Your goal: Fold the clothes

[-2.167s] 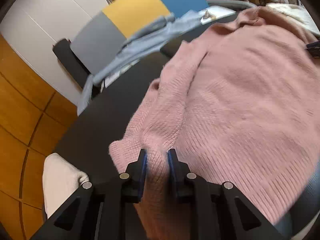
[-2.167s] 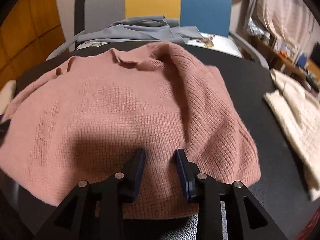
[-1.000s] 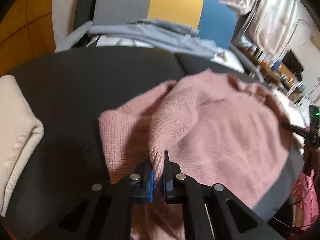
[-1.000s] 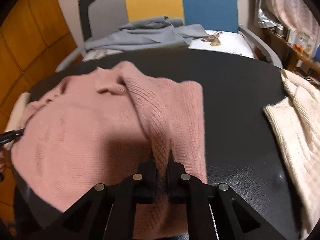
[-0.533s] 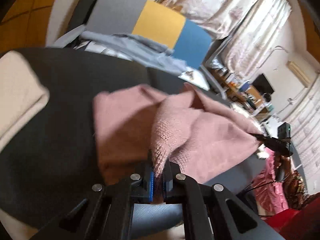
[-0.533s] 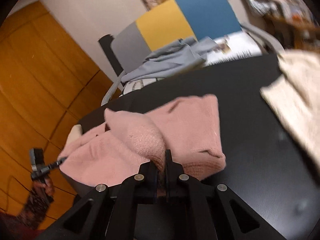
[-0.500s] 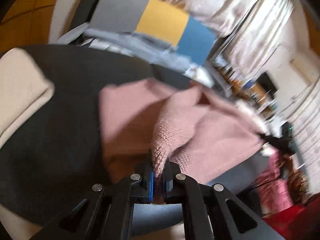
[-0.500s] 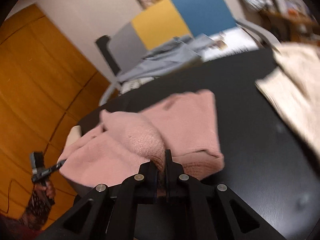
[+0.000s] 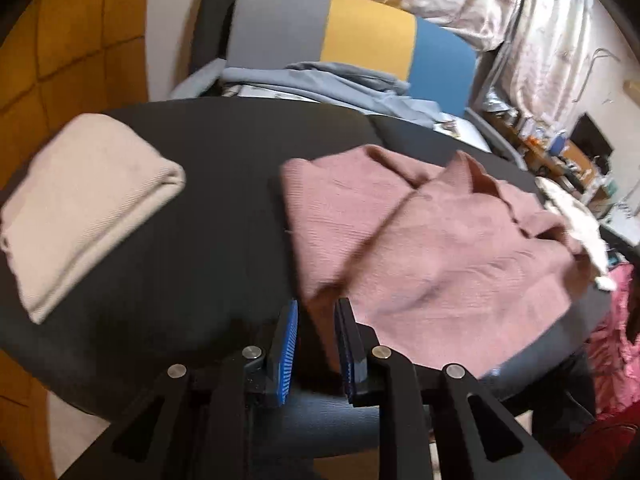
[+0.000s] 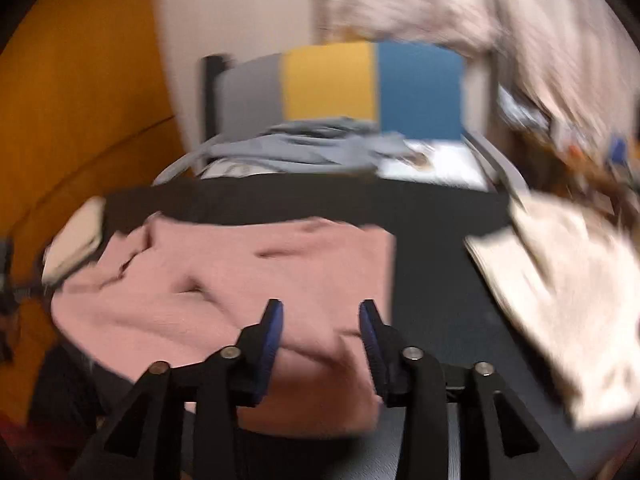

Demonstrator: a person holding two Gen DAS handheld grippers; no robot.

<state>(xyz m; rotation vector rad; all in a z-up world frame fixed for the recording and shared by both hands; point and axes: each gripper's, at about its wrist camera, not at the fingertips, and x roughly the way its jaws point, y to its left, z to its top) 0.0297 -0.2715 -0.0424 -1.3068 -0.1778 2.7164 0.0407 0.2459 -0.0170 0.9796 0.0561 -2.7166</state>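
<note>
— Where's the pink sweater [image 9: 432,248] sitting?

— On the black counter [image 9: 224,184], folded over itself, its near edge hanging toward the counter's front rim. From the right wrist view the same sweater [image 10: 240,280] spreads across the counter's near middle, though that picture is badly blurred.

— And the left tool [image 9: 316,320]?

— Its jaws have just been opening; they stand slightly apart now, with a corner of the sweater's near edge just ahead of the gap. The blue pads do not seem to press on it.

— The right tool [image 10: 320,320]?

— Its jaws have also just been opening, wider than the left's. Pink knit shows beyond and between the fingers, but neither pad pinches it.

— What lies around the sweater?

— A folded beige garment [image 9: 88,204] lies to the left on the counter, well apart. A cream knit piece [image 10: 560,288] lies to the right. Behind the counter stands a chair with a grey, yellow and blue back [image 9: 352,40], and grey-blue clothing [image 9: 332,80] is draped over its seat.
</note>
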